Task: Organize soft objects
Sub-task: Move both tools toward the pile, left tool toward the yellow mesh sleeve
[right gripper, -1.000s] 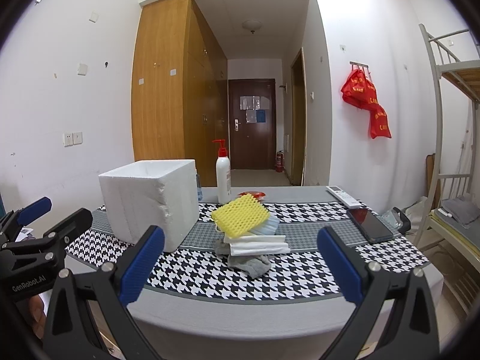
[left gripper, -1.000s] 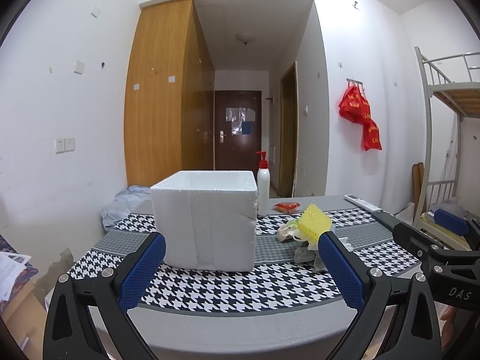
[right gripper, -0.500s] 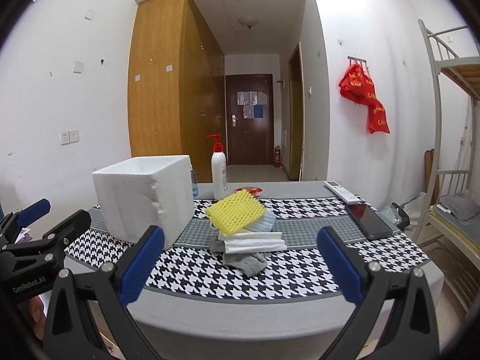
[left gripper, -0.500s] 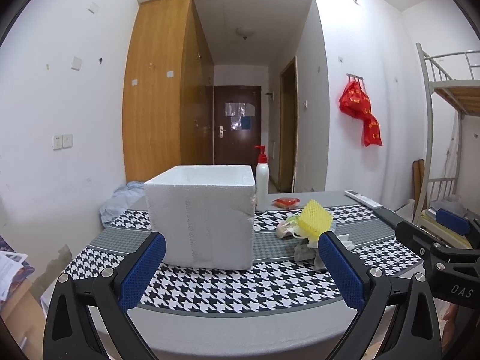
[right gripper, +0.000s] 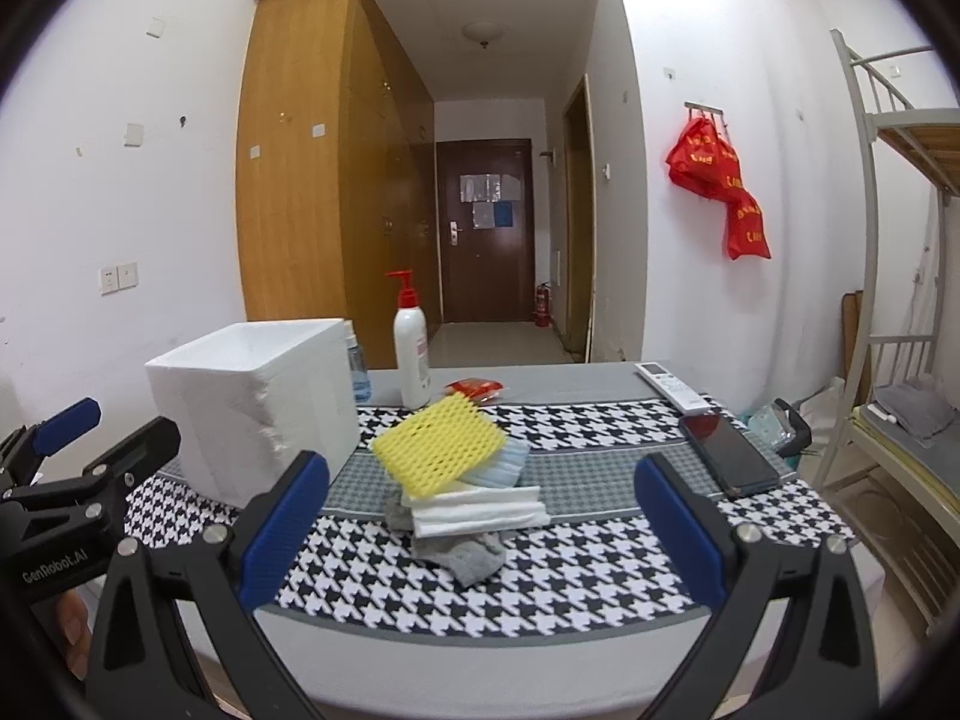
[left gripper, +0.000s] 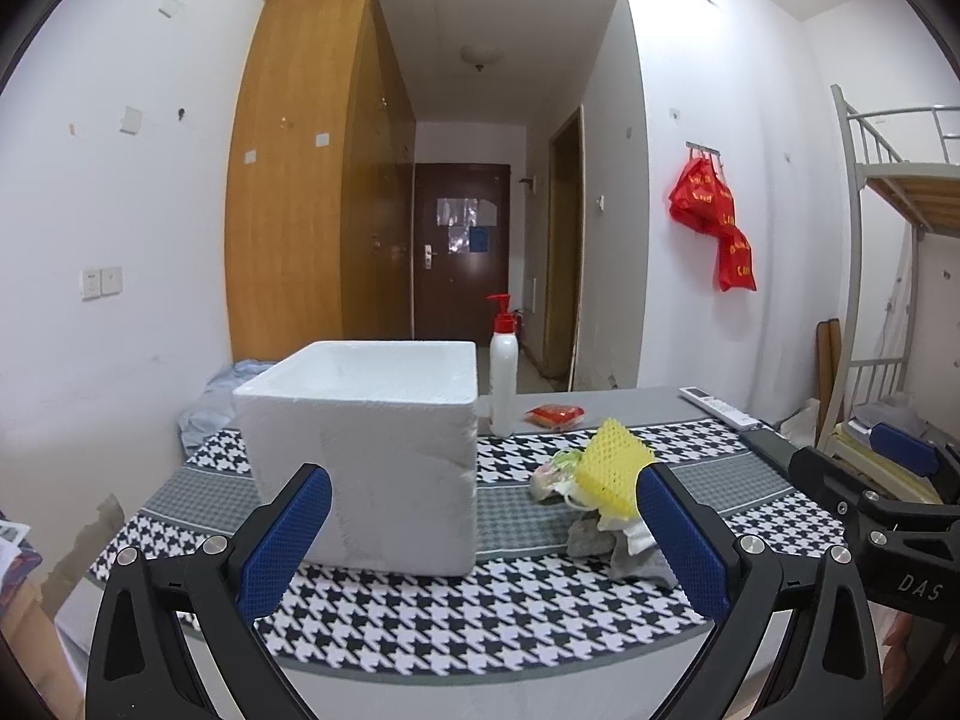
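Observation:
A pile of soft items lies on the houndstooth table: a yellow foam net [right gripper: 441,443] on top, a light blue mask [right gripper: 510,468], folded white cloth [right gripper: 480,513] and a grey sock [right gripper: 465,558] at the bottom. The same yellow net [left gripper: 612,474] and grey sock [left gripper: 636,564] show in the left wrist view. A white foam box [left gripper: 366,456] [right gripper: 252,414], open on top, stands left of the pile. My left gripper [left gripper: 480,546] is open, short of the box. My right gripper [right gripper: 480,531] is open, facing the pile, nothing between its fingers.
A white pump bottle [right gripper: 411,354], a small blue bottle [right gripper: 358,369] and a red packet [right gripper: 474,389] stand behind the box and pile. A remote [right gripper: 672,393] and a black phone [right gripper: 729,462] lie at the right. A bunk bed frame [right gripper: 888,240] stands beyond the table's right edge.
Both grippers have drifted slightly toward the table and tilted; the box and pile look a little nearer. Nothing on the table has moved, and both grippers stay open.

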